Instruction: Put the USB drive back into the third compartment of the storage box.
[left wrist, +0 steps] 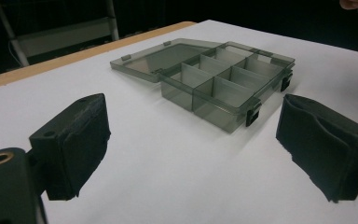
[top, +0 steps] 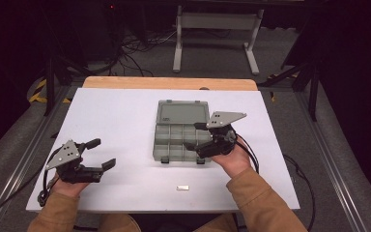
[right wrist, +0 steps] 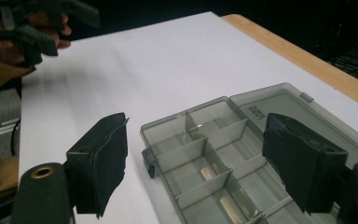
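Organiser box (top: 181, 130), grey see-thru plastic, lid flat open, centre of frame on white table (top: 121, 121); metal bits in some compartments. Small metal piece (top: 182, 187) lower centre, near front edge. Right gripper (top: 196, 136) over box's right side, jaws wide apart, nothing held. Left gripper (top: 101, 153) lower left, jaws wide apart, nothing held.

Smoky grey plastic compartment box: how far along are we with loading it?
Done: the smoky grey plastic compartment box lies with its lid folded flat open, and small pale metal pieces sit in near compartments. In hand: nothing; the right gripper hovers open over the box, the left gripper open, apart from it. Left: one small silvery metal bar lies on the white table, then probably closing the lid.
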`<action>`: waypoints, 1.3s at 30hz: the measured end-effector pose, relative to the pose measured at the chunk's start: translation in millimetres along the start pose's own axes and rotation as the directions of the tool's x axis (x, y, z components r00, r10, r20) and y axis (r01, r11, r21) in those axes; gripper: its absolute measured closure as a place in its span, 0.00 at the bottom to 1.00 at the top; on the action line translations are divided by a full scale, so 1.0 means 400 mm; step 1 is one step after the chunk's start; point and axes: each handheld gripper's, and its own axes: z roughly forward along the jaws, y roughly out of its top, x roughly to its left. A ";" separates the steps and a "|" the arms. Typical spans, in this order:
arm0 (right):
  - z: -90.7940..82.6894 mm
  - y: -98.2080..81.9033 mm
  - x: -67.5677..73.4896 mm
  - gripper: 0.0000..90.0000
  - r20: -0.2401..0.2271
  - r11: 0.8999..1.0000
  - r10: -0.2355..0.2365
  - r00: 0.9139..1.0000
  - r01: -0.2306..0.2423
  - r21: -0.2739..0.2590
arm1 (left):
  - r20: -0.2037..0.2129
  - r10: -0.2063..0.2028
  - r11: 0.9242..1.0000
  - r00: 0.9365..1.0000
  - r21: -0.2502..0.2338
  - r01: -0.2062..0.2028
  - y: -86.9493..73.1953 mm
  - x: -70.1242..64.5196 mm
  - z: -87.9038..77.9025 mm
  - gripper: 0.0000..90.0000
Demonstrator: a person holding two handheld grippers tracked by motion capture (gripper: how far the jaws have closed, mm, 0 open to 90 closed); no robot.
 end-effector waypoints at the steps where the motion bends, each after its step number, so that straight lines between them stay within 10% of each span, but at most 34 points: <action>1: 0.004 -0.001 0.006 0.25 -0.007 1.000 -0.010 1.000 0.010 0.016 | -0.002 -0.007 1.000 1.000 0.001 0.007 -0.002 0.001 0.000 0.11; 17: 0.051 -0.027 0.056 0.26 -0.082 0.973 -0.116 0.990 0.130 0.192 | -0.004 -0.009 1.000 1.000 0.003 0.009 -0.006 0.004 0.001 0.11; 39: 0.106 -0.073 0.089 0.28 -0.186 0.916 -0.138 0.973 0.197 0.351 | 0.002 -0.005 1.000 1.000 0.009 0.005 -0.008 0.003 0.005 0.11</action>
